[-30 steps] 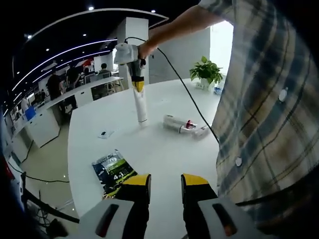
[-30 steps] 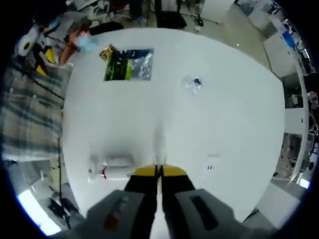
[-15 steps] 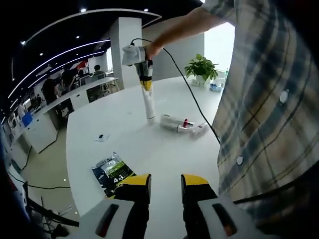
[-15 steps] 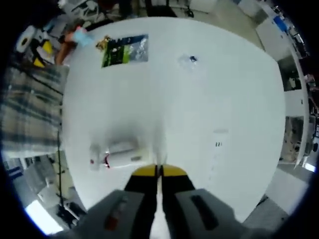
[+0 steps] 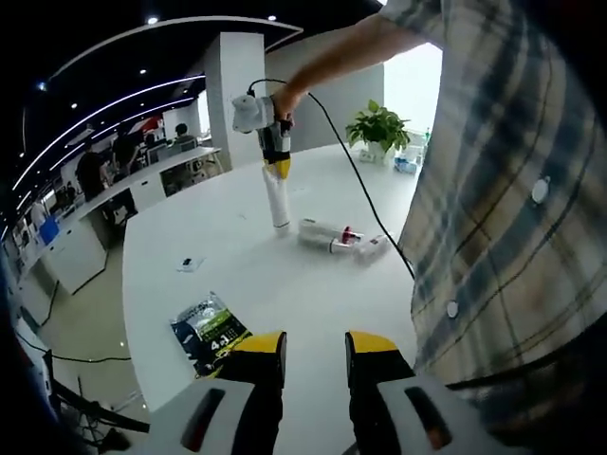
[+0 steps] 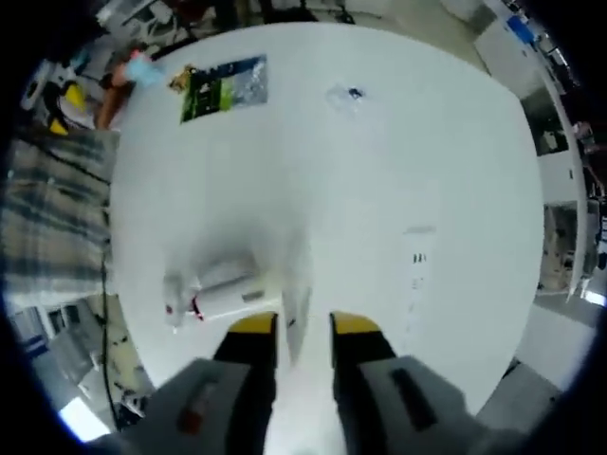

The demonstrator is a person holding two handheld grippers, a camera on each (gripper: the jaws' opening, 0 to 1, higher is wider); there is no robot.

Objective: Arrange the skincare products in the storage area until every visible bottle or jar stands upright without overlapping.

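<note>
A tall white tube (image 5: 277,202) stands upright on the round white table (image 5: 285,294). My right gripper (image 5: 276,170) hovers over its top, held by a hand. From above, the tube (image 6: 295,310) sits between the jaws of my right gripper (image 6: 303,325), which are open and spread to either side of it. Just beside it, a white bottle with a red band (image 5: 327,237) (image 6: 217,291) lies on its side. My left gripper (image 5: 315,346) is open near the table's front edge, holding nothing.
A green snack packet (image 5: 211,330) (image 6: 224,84) lies near the left gripper. A small wrapper (image 5: 188,263) (image 6: 344,95) rests further out. A potted plant (image 5: 380,130) stands at the table's far side. The person's plaid shirt (image 5: 503,209) fills the right.
The right gripper's jaws, shut on the white tube earlier, have opened. The tube now stands on the table by itself. The left gripper has stayed put.
</note>
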